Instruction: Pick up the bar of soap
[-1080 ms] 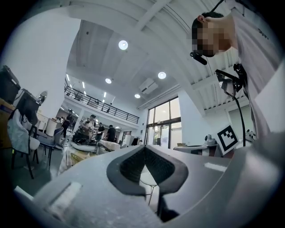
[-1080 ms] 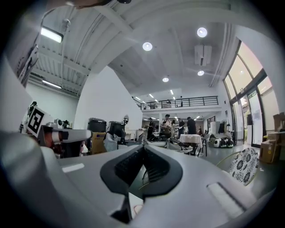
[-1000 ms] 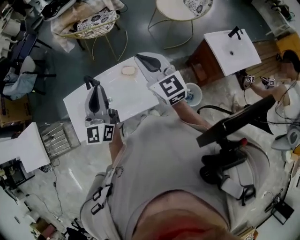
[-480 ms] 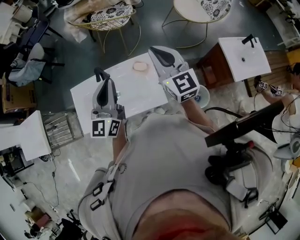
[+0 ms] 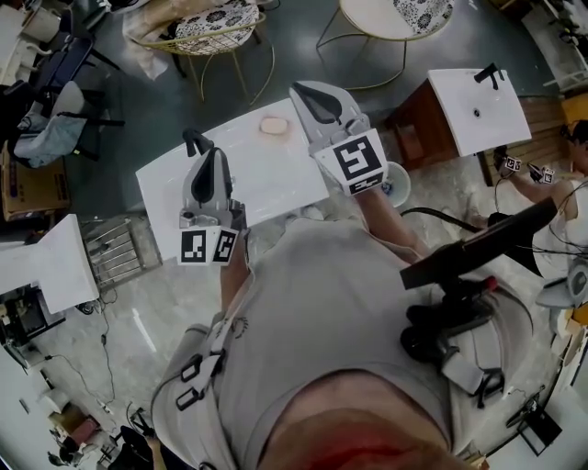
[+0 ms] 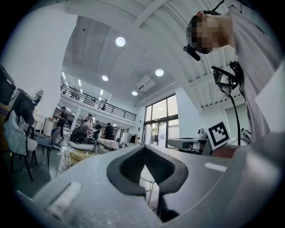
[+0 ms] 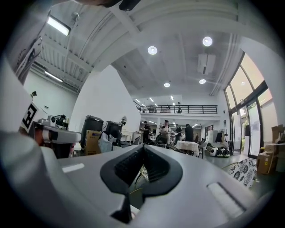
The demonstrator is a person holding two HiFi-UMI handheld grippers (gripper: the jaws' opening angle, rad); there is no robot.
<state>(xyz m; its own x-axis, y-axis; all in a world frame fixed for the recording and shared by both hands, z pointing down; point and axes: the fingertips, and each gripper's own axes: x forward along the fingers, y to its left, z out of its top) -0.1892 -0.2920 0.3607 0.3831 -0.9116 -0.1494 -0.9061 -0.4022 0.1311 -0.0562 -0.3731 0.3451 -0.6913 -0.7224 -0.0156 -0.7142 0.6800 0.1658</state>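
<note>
Both grippers were clenched on nothing. The left gripper [image 6: 144, 148] and right gripper [image 7: 142, 150] each had their pads pressed together in their own views. Those views looked out across a hall with ceiling lights and distant people, not at the soap. Only the head view showed the bar of soap [image 5: 274, 126], lying on the white table [image 5: 266, 179] near its far edge, just left of the right gripper's tips. A wire chair [image 5: 216, 27] stood beyond the table. Since half a second earlier, both grippers had barely shifted.
</note>
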